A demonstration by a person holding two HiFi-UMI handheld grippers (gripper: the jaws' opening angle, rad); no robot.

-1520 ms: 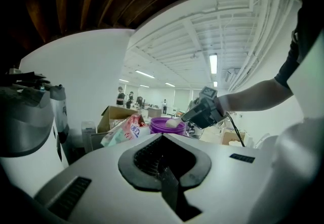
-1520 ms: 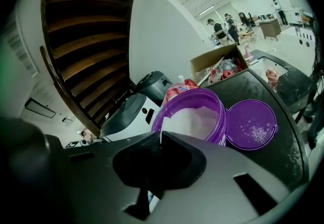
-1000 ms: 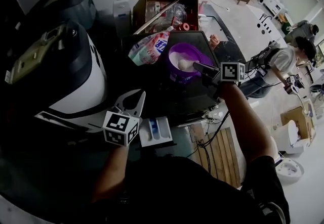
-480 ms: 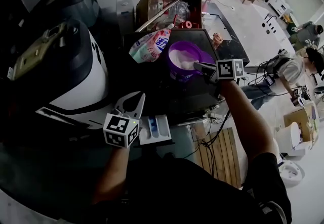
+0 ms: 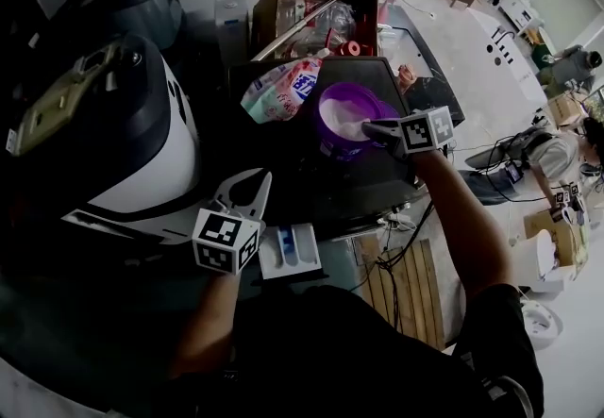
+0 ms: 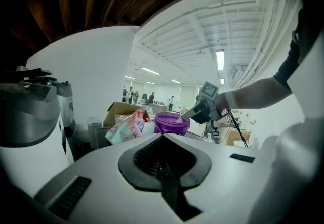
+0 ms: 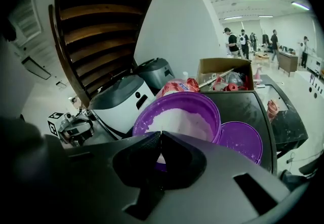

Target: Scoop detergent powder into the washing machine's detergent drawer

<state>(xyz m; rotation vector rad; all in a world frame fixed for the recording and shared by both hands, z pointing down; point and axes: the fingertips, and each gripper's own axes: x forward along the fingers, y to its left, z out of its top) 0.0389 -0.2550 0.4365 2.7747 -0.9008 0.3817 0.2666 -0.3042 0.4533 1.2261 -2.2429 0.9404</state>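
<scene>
A purple tub (image 5: 342, 114) of white detergent powder stands open on the black table (image 5: 311, 175). My right gripper (image 5: 370, 130) reaches over the tub's right rim. It is shut on a pale scoop (image 7: 161, 156) whose bowl is down in the powder and mostly hidden. The right gripper view has the tub (image 7: 177, 117) just past the shut jaws of that gripper (image 7: 159, 136). My left gripper (image 5: 247, 192) is shut and holds nothing. It hovers by the washing machine (image 5: 142, 152), just above the pulled-out white detergent drawer (image 5: 291, 251).
A detergent bag (image 5: 278, 86) lies left of the tub, with a cardboard box (image 5: 316, 6) of clutter behind it. The tub's purple lid (image 7: 240, 139) rests to its right. A wooden pallet (image 5: 406, 284) and cables lie on the floor below. People stand far right.
The right gripper has shifted slightly at the tub's right rim with the scoop. The left gripper has stayed where it was.
</scene>
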